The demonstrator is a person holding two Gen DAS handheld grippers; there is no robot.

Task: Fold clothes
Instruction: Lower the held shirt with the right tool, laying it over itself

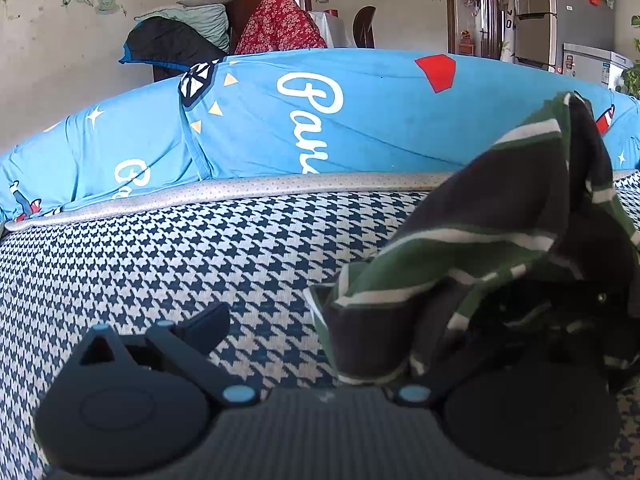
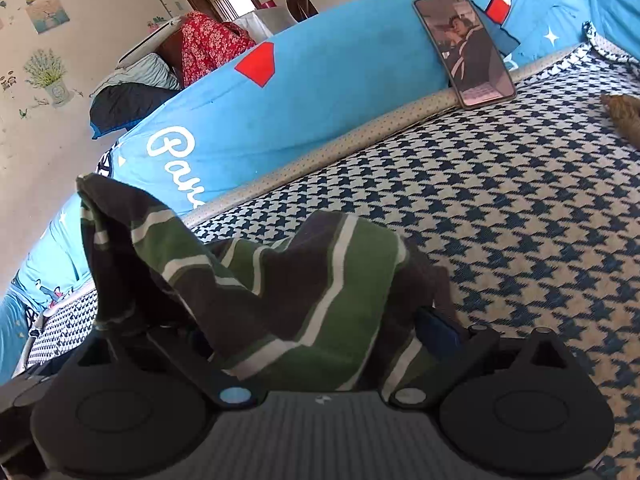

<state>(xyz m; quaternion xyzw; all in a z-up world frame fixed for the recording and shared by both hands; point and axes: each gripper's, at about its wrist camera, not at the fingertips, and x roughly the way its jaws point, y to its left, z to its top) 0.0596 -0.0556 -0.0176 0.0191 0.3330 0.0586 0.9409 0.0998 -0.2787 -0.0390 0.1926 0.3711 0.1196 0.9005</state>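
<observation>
A dark garment with green and white stripes [image 1: 480, 240] hangs bunched at the right of the left wrist view, above the houndstooth bed cover [image 1: 200, 260]. My left gripper [image 1: 332, 336] stands wide open; its left finger [image 1: 204, 324] is bare, and the cloth drapes over and hides its right finger. In the right wrist view the same striped garment [image 2: 280, 288] lies draped across my right gripper [image 2: 316, 332]. Both its fingertips are hidden under the cloth, so its grip cannot be seen.
A blue printed quilt [image 1: 340, 120] runs along the far edge of the bed. A phone [image 2: 466, 48] leans against it with its screen lit. An orange-brown item [image 2: 624, 120] lies at the right edge. Pillows and a red floral cloth [image 1: 276, 24] sit behind.
</observation>
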